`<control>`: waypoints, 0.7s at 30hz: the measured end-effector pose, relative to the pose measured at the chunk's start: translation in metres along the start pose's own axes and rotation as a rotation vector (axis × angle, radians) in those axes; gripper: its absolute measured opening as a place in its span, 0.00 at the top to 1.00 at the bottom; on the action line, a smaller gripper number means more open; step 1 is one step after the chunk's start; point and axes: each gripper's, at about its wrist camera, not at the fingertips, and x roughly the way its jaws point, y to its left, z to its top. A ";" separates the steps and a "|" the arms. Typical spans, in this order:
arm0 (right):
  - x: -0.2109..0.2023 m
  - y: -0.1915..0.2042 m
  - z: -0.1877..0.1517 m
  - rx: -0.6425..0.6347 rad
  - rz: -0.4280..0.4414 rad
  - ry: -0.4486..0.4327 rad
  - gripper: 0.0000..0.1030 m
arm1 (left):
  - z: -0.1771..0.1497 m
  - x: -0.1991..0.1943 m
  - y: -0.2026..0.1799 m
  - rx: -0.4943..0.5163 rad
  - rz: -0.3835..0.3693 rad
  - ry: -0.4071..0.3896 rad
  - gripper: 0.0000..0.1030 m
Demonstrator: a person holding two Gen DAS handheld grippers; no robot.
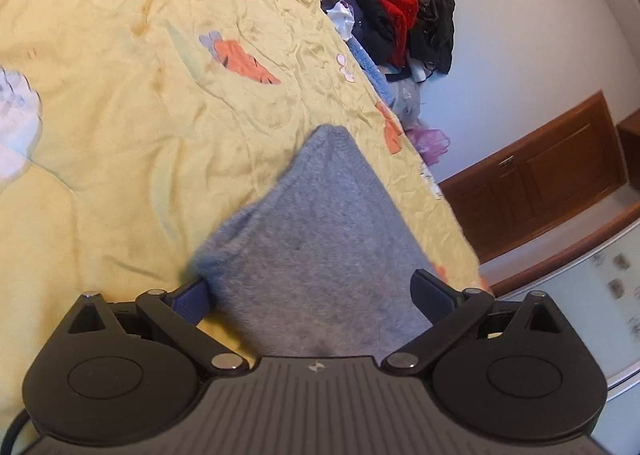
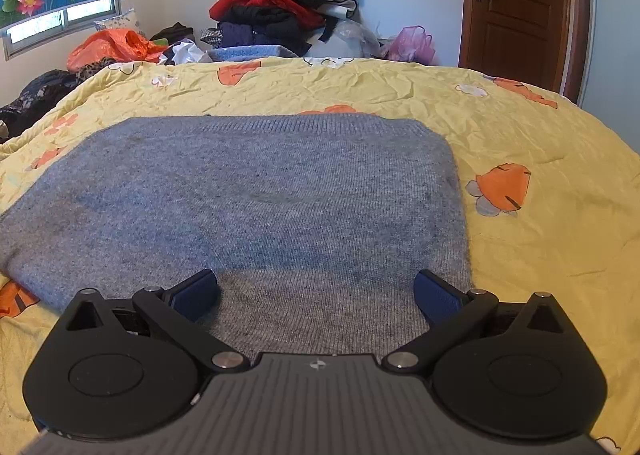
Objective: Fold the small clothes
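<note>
A grey-blue knitted sweater (image 2: 256, 207) lies flat and folded into a rectangle on the yellow flowered quilt (image 2: 540, 135). My right gripper (image 2: 316, 291) is open, low over the sweater's near edge, with both blue fingertips spread wide above the knit. In the left wrist view the same sweater (image 1: 320, 239) shows as a wedge running away from the camera. My left gripper (image 1: 312, 295) is open with its fingertips either side of the sweater's near end. Neither gripper holds cloth.
A heap of red, black and dark clothes (image 2: 288, 3) is piled behind the bed against the wall; it also shows in the left wrist view (image 1: 396, 19). An orange bag (image 2: 116, 47) and a pink bag (image 2: 412, 43) lie nearby. A brown door (image 2: 516, 7) stands at the right.
</note>
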 end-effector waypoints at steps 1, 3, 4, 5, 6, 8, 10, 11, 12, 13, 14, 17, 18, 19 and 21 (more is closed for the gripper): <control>0.000 -0.001 0.000 0.004 0.004 -0.002 0.00 | -0.001 0.004 0.000 -0.010 -0.002 0.005 0.22; 0.000 -0.002 0.000 0.012 0.011 -0.005 0.00 | -0.003 0.011 -0.002 0.014 0.027 -0.002 0.37; 0.000 -0.003 0.000 0.014 0.013 -0.006 0.00 | -0.004 0.012 -0.005 0.030 0.037 -0.012 0.37; 0.000 -0.003 0.000 0.016 0.016 -0.006 0.00 | -0.004 0.014 -0.007 0.036 0.046 -0.019 0.37; 0.000 -0.004 0.000 0.018 0.018 -0.007 0.00 | -0.005 0.015 -0.009 0.039 0.052 -0.027 0.37; 0.000 -0.005 0.000 0.023 0.024 -0.009 0.00 | -0.006 0.017 -0.012 0.048 0.069 -0.051 0.37; -0.001 -0.006 -0.001 0.029 0.030 -0.012 0.00 | -0.008 0.019 -0.015 0.061 0.105 -0.071 0.51; -0.001 -0.006 -0.001 0.031 0.032 -0.013 0.00 | -0.009 0.021 -0.017 0.078 0.142 -0.079 0.60; -0.001 -0.007 -0.001 0.032 0.033 -0.013 0.00 | -0.009 0.023 -0.018 0.098 0.191 -0.086 0.81; -0.001 -0.007 0.000 0.033 0.034 -0.013 0.00 | -0.009 0.025 -0.017 0.108 0.219 -0.089 0.90; -0.001 -0.007 0.000 0.032 0.034 -0.013 0.00 | -0.008 0.025 -0.015 0.101 0.217 -0.091 0.90; -0.001 -0.006 -0.001 0.026 0.028 -0.011 0.00 | -0.005 0.024 -0.011 0.072 0.206 -0.089 0.90; -0.001 -0.005 0.000 0.022 0.025 -0.009 0.00 | -0.005 0.024 -0.010 0.076 0.204 -0.090 0.90; 0.000 -0.004 0.000 0.016 0.021 -0.006 0.00 | -0.005 0.023 -0.010 0.080 0.203 -0.092 0.90; 0.001 -0.002 0.000 0.003 0.011 -0.001 0.00 | -0.007 0.021 -0.011 0.088 0.207 -0.100 0.93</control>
